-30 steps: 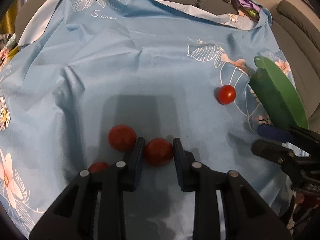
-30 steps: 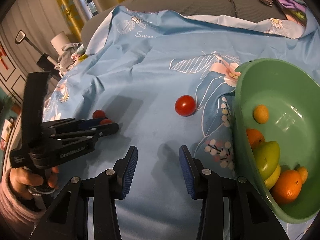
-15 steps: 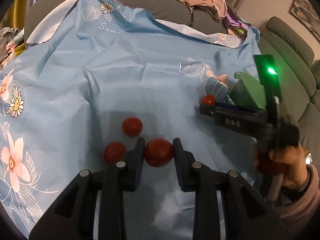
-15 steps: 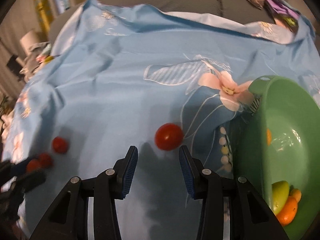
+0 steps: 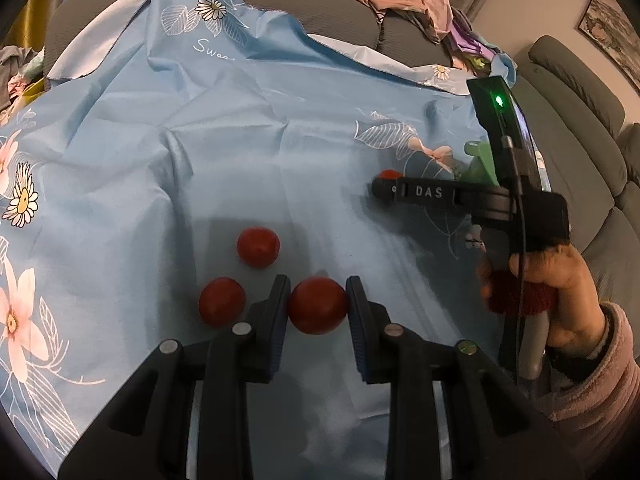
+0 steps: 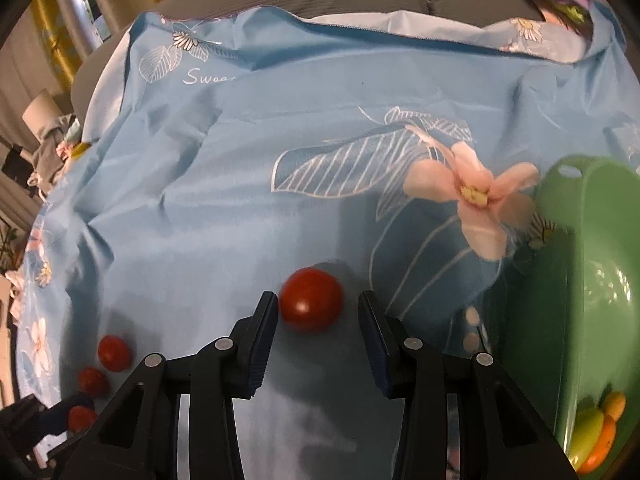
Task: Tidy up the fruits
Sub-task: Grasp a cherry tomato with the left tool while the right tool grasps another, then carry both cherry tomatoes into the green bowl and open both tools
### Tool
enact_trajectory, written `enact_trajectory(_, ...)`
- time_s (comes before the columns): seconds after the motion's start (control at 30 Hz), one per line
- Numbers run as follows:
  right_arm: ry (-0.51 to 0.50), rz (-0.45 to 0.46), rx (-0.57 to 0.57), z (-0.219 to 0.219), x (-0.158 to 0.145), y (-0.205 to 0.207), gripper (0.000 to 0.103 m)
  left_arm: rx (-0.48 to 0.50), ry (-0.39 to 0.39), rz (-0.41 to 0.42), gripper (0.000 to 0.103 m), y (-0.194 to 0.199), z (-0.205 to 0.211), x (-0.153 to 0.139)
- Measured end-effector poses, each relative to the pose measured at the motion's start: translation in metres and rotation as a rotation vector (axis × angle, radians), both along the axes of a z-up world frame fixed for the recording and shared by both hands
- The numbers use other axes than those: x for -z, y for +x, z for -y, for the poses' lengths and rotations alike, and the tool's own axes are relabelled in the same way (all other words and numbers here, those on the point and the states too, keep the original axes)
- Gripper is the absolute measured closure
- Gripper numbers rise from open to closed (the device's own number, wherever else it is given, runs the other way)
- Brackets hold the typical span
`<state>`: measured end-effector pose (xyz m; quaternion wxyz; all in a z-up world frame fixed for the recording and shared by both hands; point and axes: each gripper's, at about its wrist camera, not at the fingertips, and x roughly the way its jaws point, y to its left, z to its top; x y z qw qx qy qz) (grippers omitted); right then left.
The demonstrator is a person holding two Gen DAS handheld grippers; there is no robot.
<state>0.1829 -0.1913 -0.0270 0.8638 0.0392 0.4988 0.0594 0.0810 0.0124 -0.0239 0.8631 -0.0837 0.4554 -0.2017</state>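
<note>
With citrus already in the green bowl, left gripper pinches one tomato; right gripper, jaws wide, straddles another tomato; two loose tomatoes remain.

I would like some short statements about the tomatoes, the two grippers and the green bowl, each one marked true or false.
1. The left gripper has a tomato between its jaws. True.
2. The right gripper is shut on a tomato. False: its jaws stand open, with the lone tomato in the gap between them, not pinched.
3. The green bowl already holds several fruits. True: orange and yellow-green ones show at its bottom.
4. Two more tomatoes lie on the blue cloth to the left of the held one. True.
5. The tomatoes lie on a bare wooden table. False: they lie on the flowered blue cloth.
</note>
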Motion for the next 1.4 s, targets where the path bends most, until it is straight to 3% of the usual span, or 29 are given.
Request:
enact_trajectory(0.2,-0.022,0.003,-0.008,-0.006,0.0,0.009,0.06,-0.011,0.002,-0.008,0.075,0.0,-0.002,0.002)
enact_trajectory(0.3,-0.047,0.012,-0.012,-0.007,0.0,0.009,0.07,-0.009,0.005,-0.009,0.075,0.0,-0.002,0.002)
enact_trajectory(0.5,0.035,0.002,-0.018,0.003,-0.004,0.0,0.071,-0.008,0.008,-0.005,0.075,-0.001,-0.001,0.0)
enact_trajectory(0.9,0.102,0.071,-0.196,-0.004,-0.044,-0.092,0.071,-0.015,0.062,0.009,0.075,-0.017,0.009,-0.012)
enact_trajectory(1.4,0.146,0.183,-0.24,0.027,-0.087,-0.153,0.071,0.012,0.119,0.072,0.075,-0.045,0.045,-0.049)
